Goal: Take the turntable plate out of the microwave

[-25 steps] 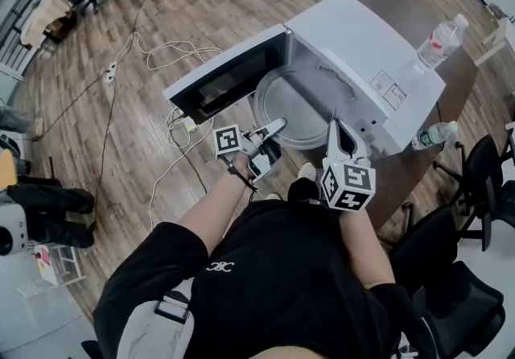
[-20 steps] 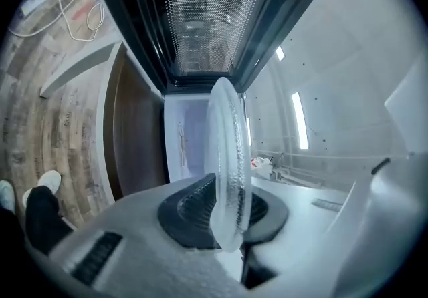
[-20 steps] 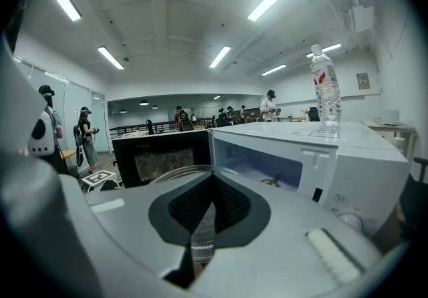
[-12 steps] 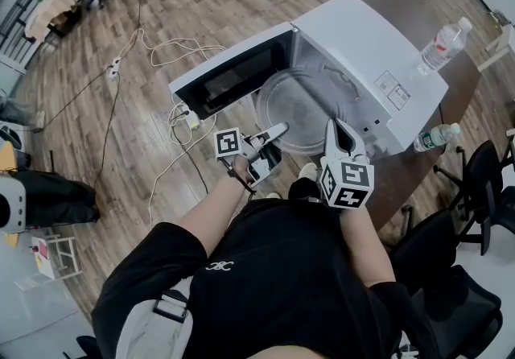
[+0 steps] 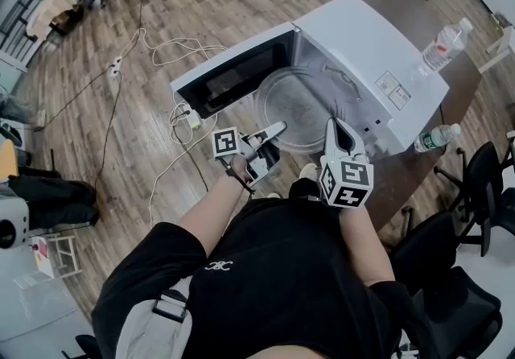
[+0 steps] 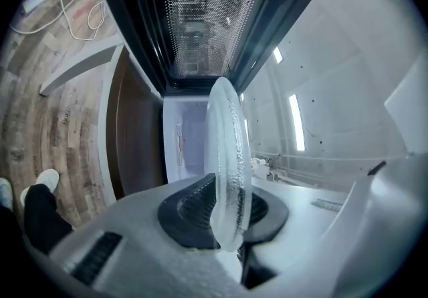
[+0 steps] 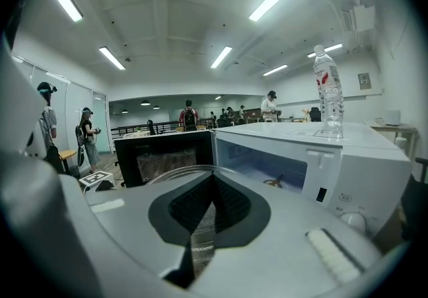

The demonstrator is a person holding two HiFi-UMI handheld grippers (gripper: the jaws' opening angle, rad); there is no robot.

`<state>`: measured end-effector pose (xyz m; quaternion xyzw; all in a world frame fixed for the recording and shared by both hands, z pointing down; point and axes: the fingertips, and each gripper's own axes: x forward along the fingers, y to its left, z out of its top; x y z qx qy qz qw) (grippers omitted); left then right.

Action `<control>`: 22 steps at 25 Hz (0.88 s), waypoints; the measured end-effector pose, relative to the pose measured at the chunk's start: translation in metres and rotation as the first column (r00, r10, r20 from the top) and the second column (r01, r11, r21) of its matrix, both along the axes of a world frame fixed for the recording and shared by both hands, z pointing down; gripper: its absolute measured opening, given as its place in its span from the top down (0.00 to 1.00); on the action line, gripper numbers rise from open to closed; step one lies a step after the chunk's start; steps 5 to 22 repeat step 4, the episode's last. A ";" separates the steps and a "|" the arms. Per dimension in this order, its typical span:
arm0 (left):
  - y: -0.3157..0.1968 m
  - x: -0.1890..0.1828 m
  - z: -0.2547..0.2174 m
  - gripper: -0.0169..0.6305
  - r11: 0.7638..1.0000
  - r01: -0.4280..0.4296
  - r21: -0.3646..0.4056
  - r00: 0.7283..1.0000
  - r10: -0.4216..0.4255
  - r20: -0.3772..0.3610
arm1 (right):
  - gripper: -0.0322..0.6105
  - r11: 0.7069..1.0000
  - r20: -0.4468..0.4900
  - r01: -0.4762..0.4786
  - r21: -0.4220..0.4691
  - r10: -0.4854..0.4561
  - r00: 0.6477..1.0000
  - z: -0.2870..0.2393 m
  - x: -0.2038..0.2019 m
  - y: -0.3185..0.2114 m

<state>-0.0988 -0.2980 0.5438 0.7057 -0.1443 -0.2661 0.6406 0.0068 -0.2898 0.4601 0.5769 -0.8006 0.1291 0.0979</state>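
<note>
Left gripper is clamped on the rim of the glass turntable plate, which is held at the open front of the microwave. The right gripper has its jaws pressed together, empty, near the plate's edge. The plate should be kept level and drawn straight out, clear of the door, probably with support from below. The sticker and the bottle label cannot be read.

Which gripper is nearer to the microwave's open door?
Left. The left gripper, gripping the turntable plate, is just beside the door; the right gripper is farther off, across the plate.
</note>
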 end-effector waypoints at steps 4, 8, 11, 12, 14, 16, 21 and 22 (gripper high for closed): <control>0.001 -0.005 -0.001 0.92 1.000 0.006 0.000 1.000 -0.006 -0.001 | 0.94 1.000 0.002 -0.006 -0.001 0.006 1.000 -0.001 -0.001 0.003; 0.001 -0.005 -0.001 0.92 1.000 0.006 0.000 1.000 -0.006 -0.001 | 0.94 1.000 0.002 -0.006 -0.001 0.006 1.000 -0.001 -0.001 0.003; 0.001 -0.005 -0.001 0.92 1.000 0.006 0.000 1.000 -0.006 -0.001 | 0.94 1.000 0.002 -0.006 -0.001 0.006 1.000 -0.001 -0.001 0.003; 0.001 -0.005 -0.001 0.92 1.000 0.006 0.000 1.000 -0.006 -0.001 | 0.94 1.000 0.002 -0.006 -0.001 0.006 1.000 -0.001 -0.001 0.003; 0.001 -0.005 -0.001 0.92 1.000 0.006 0.000 1.000 -0.006 -0.001 | 0.94 1.000 0.002 -0.006 -0.001 0.006 1.000 -0.001 -0.001 0.003; 0.001 -0.005 -0.001 0.92 1.000 0.006 0.000 1.000 -0.006 -0.001 | 0.94 1.000 0.002 -0.006 -0.001 0.006 1.000 -0.001 -0.001 0.003; 0.001 -0.005 -0.001 0.92 1.000 0.006 0.000 1.000 -0.006 -0.001 | 0.94 1.000 0.002 -0.006 -0.001 0.006 1.000 -0.001 -0.001 0.003; 0.001 -0.005 -0.001 0.92 1.000 0.006 0.000 1.000 -0.006 -0.001 | 0.94 1.000 0.002 -0.006 -0.001 0.006 1.000 -0.001 -0.001 0.003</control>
